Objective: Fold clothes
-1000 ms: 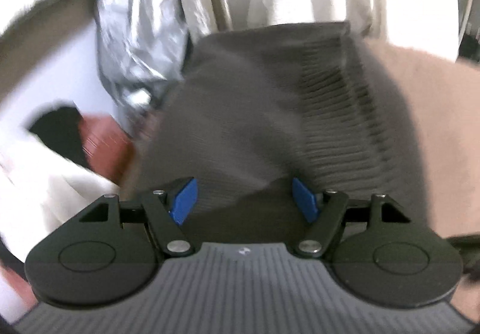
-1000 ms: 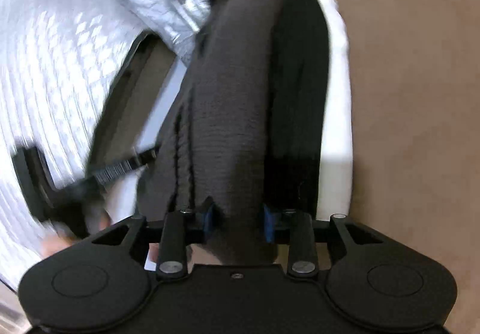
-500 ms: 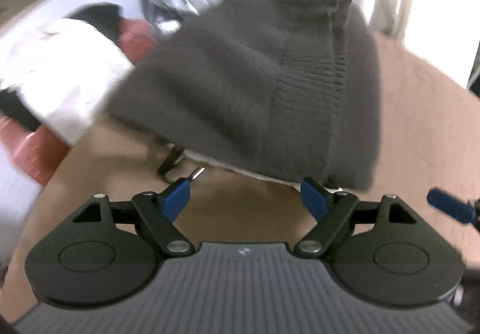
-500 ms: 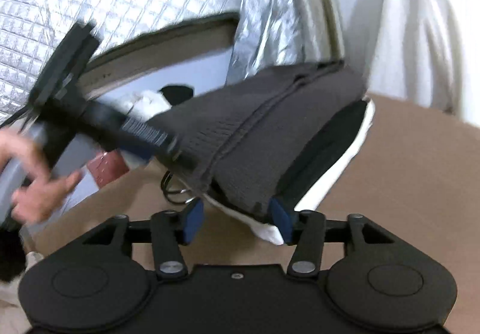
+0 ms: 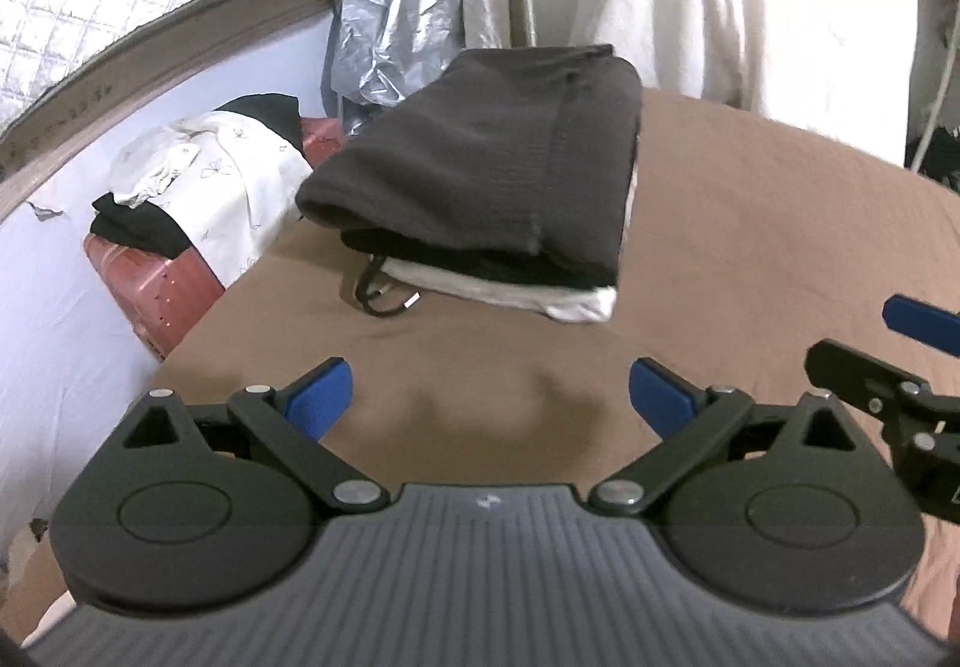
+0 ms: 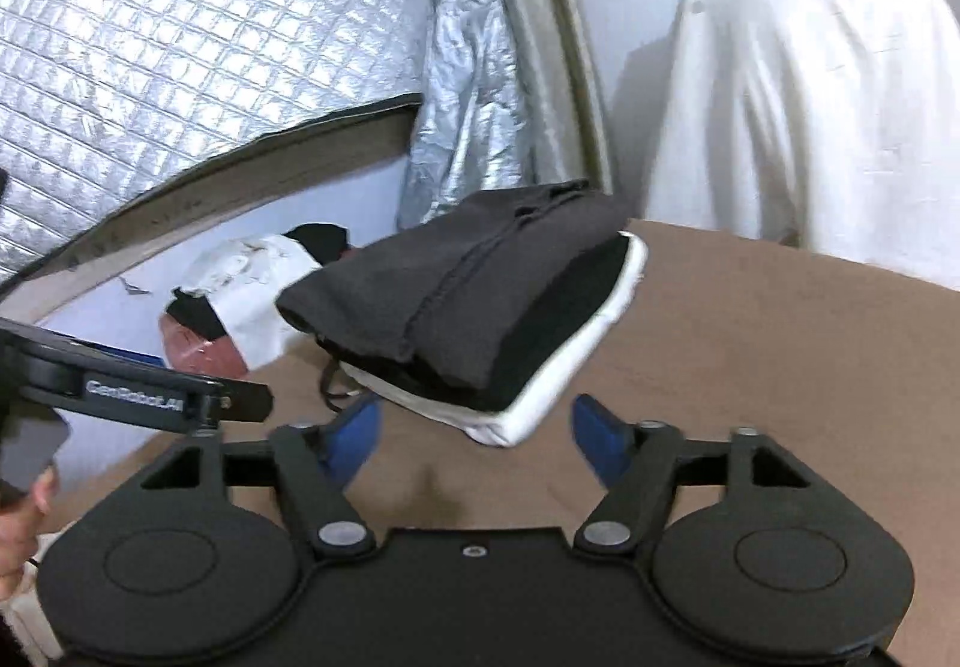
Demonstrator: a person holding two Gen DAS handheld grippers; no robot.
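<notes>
A folded dark grey knit garment (image 5: pixel 492 151) lies on top of a stack of folded clothes, over a black piece (image 5: pixel 480 262) and a white piece (image 5: pixel 570 304), at the far left of the brown bed surface (image 5: pixel 750 223). The stack also shows in the right wrist view (image 6: pixel 480 283). My left gripper (image 5: pixel 489 397) is open and empty, held back from the stack. My right gripper (image 6: pixel 474 427) is open and empty just in front of the stack's white corner (image 6: pixel 510 421). The right gripper's fingers (image 5: pixel 918 322) show at the right edge of the left wrist view.
A black drawstring (image 5: pixel 375 295) trails from the stack. Left of the bed, a red suitcase (image 5: pixel 156 277) holds unfolded white (image 5: pixel 222 169) and black clothes. Silver quilted foil (image 6: pixel 180 25) covers the wall. A white garment (image 6: pixel 810 97) hangs behind the bed.
Both grippers let go of the grey knit garment and pulled back from it. It now lies on the stack. Both grippers opened wider.
</notes>
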